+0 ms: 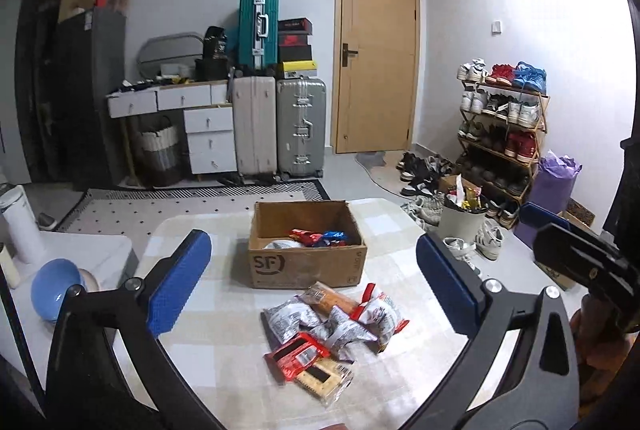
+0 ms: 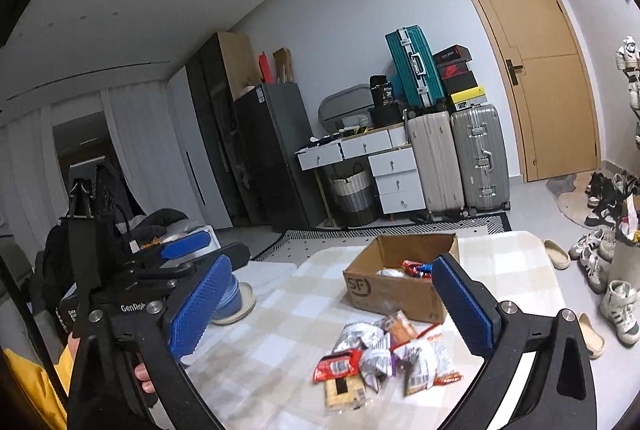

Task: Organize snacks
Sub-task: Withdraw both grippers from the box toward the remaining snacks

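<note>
The left claw point(image 1: 314, 280), black-armed with blue ribbed pads, is gaping wide with nothing between its fingers, and the right claw point(image 2: 326, 306), built the same, is likewise standing fully spread and holding nothing; both are hovering above the worktop, apart from everything on it. Their arms are running off the bottom edges of the views, so the hands gripping them are showing only as a few fingers point(image 2: 144, 380) beside a yellow sleeve. Below and ahead of both claws a loose heap of crinkled snack packets point(image 1: 334, 326) is lying on the pale checked cloth of the worktop point(image 1: 208, 350): silver-grey pouches, a red-and-black wrapper, a clear pack of tan crackers and an orange biscuit sleeve, all overlapping, slightly blurred, their printing too soft to read. Just beyond the heap an open brown cardboard box marked SF point(image 1: 306, 250) is sitting on the same cloth, its near wall hiding most of its contents; only some red and blue wrappers and a pale silvery bag are peeking over the edge.
</note>
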Motion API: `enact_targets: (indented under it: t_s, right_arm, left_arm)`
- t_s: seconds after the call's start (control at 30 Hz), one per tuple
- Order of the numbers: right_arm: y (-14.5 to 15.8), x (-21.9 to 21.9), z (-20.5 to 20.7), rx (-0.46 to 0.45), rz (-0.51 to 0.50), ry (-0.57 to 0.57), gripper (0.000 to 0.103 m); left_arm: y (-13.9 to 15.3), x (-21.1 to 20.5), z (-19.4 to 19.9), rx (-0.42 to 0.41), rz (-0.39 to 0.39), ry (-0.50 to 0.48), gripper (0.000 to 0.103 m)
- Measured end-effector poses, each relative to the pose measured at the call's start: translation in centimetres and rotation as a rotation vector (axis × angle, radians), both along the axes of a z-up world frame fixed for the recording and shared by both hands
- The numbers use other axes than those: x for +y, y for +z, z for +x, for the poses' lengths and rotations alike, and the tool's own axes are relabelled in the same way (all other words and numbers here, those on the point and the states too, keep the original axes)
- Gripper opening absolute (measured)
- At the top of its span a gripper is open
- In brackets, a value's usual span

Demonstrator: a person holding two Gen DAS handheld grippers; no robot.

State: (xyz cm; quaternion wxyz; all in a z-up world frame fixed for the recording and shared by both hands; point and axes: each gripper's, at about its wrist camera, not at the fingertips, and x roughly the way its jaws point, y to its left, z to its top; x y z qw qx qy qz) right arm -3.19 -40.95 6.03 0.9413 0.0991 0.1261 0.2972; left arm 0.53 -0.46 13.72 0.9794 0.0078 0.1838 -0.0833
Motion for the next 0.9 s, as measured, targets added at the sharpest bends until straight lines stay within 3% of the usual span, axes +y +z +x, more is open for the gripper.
enact_targets:
  t_s: [0.27, 0.57, 0.9]
  right_arm:
    - [-2.8, 0.5, -1.9, -0.024, -0.005, -0.012, 0.102]
    - [-6.4, 0.9, -2.0, 0.02, 0.011, 0.009, 0.102]
    - [-10.2, 2.4, -1.2, 0.105, -0.03, 0.024, 0.102]
  left_arm:
    - [-4.2, 3.1, -4.0, 0.031, -0.029, 0.098, 0.103]
    - [-11.3, 5.1, -3.4, 0.173, -0.03, 0.143, 0.103]
    - [-14.7, 5.2, -0.1, 0.23, -0.037, 0.152, 0.103]
